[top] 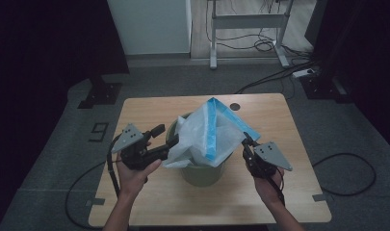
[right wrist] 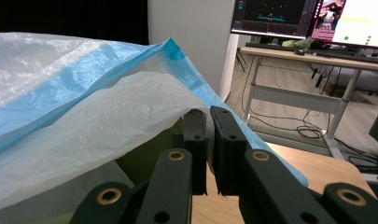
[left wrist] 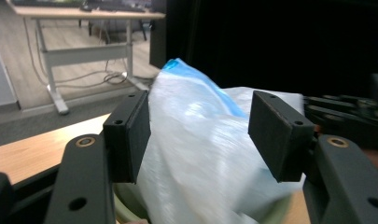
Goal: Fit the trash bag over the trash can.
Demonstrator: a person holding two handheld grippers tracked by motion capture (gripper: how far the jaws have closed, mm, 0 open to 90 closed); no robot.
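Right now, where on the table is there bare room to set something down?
The near strip of the table, between the two forearms in front of the bin, is bare. So are the far left corner and the far right edge. The middle is crowded: bin, plastic bag and both grippers flanking it.

A crumpled white plastic bag with a blue drawstring band [top: 209,132] billows up out of the round olive-green bin [top: 202,173] at the middle of the light wooden table [top: 149,108], blocking any straight path between the left gripper [top: 164,137] and the right gripper [top: 244,141]. Bare tabletop lies open along the far edge, at both sides of the bin, and in front of it between the person's forearms.
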